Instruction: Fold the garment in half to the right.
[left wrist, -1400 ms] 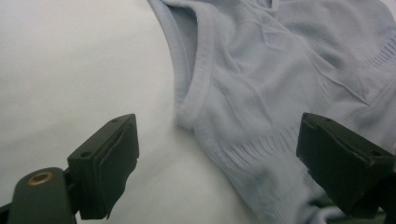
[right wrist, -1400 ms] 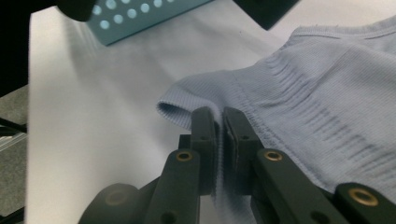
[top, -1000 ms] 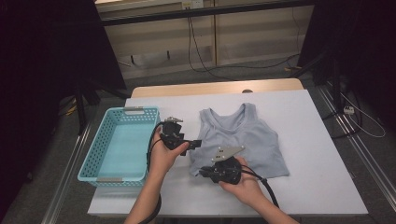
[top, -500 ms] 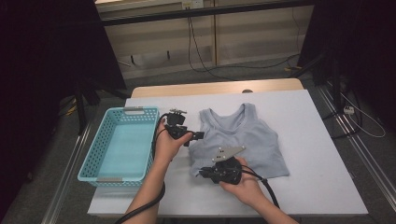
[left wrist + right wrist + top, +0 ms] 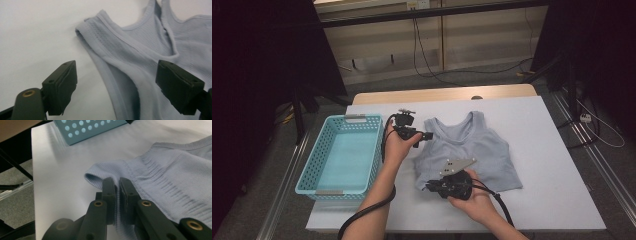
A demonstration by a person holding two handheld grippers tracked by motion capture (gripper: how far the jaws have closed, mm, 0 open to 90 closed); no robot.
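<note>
This looked like a lab or test room set up for recording, not a home. A plain white table stood alone on a grey carpeted floor, with bare metal rails running along the floor on both sides of it. Black curtains hung to the left and right, closing the space off. Behind the table, loose cables trailed down a pale panelled wall and across the floor, and a white plug lay by the right rail. The table top carried only a blue plastic basket and a pale blue tank top, laid out like test props.
</note>
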